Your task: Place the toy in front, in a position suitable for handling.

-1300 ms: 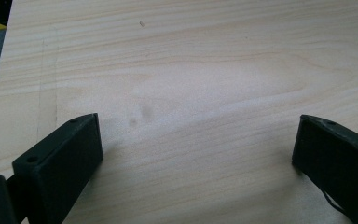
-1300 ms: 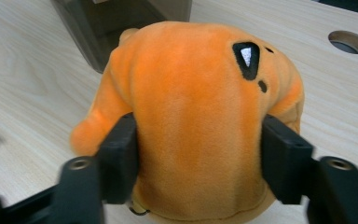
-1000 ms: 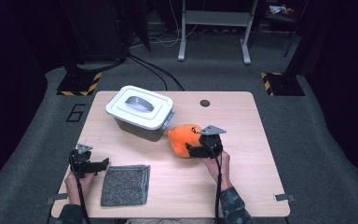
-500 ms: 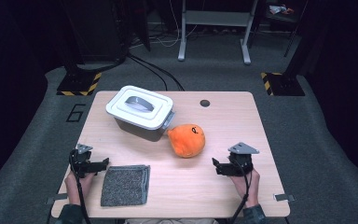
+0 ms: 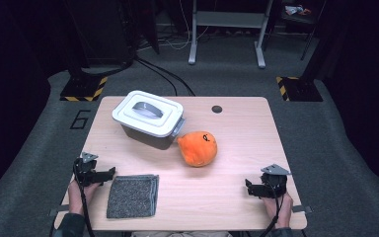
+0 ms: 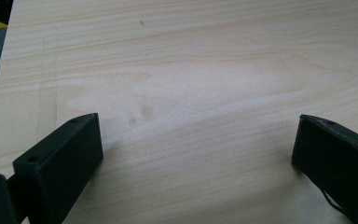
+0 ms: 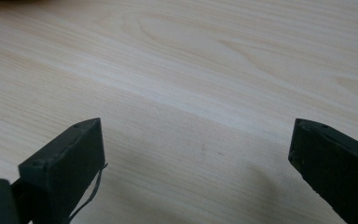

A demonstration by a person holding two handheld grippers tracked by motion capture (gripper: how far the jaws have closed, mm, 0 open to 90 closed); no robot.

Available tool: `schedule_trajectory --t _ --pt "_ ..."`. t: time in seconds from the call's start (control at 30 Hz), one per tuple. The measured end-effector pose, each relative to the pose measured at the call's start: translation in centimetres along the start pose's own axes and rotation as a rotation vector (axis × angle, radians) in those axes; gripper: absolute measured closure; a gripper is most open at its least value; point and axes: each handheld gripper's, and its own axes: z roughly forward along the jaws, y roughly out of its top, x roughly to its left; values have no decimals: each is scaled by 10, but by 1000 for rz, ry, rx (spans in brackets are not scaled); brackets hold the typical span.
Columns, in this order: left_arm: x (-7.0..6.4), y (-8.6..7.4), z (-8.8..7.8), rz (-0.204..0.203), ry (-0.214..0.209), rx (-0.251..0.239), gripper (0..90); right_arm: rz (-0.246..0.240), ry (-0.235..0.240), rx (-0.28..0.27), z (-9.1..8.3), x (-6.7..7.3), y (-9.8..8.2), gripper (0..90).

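Both sets of tongs rest low at the near edge of the desk [image 5: 237, 123], each held by a hand coming in from below. The right gripper [image 5: 250, 188], near the near right corner, has its jaws wide apart with only bare wood between them; they have just been opening, and nothing is held. The left gripper [image 5: 109, 172], near the near left corner, also stands with jaws apart over bare wood. Just beside it lies a folded grey cloth [image 5: 132, 195] along the near edge. An orange plush toy [image 5: 198, 148] sits free at the desk's middle, touching or nearly touching a grey lidded box [image 5: 149, 120] toward the far left. The toy looks released; parking well means keeping both tongs level, spread and clear of the cloth and toy.
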Motion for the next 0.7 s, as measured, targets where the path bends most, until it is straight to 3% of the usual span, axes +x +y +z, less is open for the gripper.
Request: schedule_trajectory --t 0.17,0.23,0.3,0.6,0.7 --pt "-1 -1 -3 5 -18 8 29 -7 -22 15 4 -1 -4 30" --pt "-1 0 -7 -14 -54 15 44 -9 -27 20 5 -1 -4 26" --pt "-4 2 -12 -5 -75 6 43 -12 -22 23 5 -3 -4 25" --pt "-36 5 -46 59 -167 -14 12 12 -15 25 6 -5 -4 28" --pt "-47 3 -55 63 -200 -31 3 20 -15 29 6 -6 -4 28"
